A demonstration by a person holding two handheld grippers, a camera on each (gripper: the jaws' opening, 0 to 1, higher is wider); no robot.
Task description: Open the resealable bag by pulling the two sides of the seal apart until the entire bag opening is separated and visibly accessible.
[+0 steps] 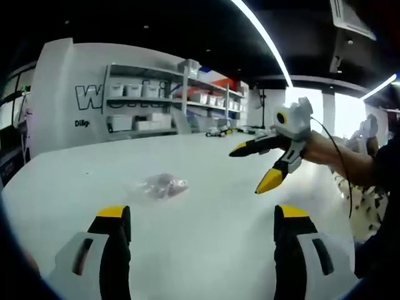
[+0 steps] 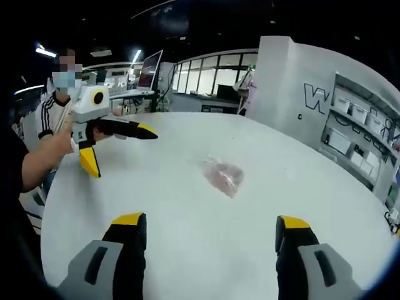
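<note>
A small clear resealable bag (image 1: 159,185) with something pinkish inside lies flat on the white table (image 1: 206,250), ahead and left of my left gripper (image 1: 203,215), which is open and empty. In the right gripper view the same bag (image 2: 223,175) lies a short way ahead of my right gripper (image 2: 209,224), also open with nothing between its jaws. The right gripper (image 1: 251,169) shows in the left gripper view at the right, held above the table, jaws spread. The left gripper (image 2: 122,152) shows in the right gripper view at the left, jaws apart. Neither touches the bag.
Shelving with white bins (image 1: 156,103) stands beyond the table's far edge beside a white wall (image 2: 312,81). A person in a striped top (image 2: 53,106) stands past the table's left side. Desks and monitors (image 2: 150,69) lie further back.
</note>
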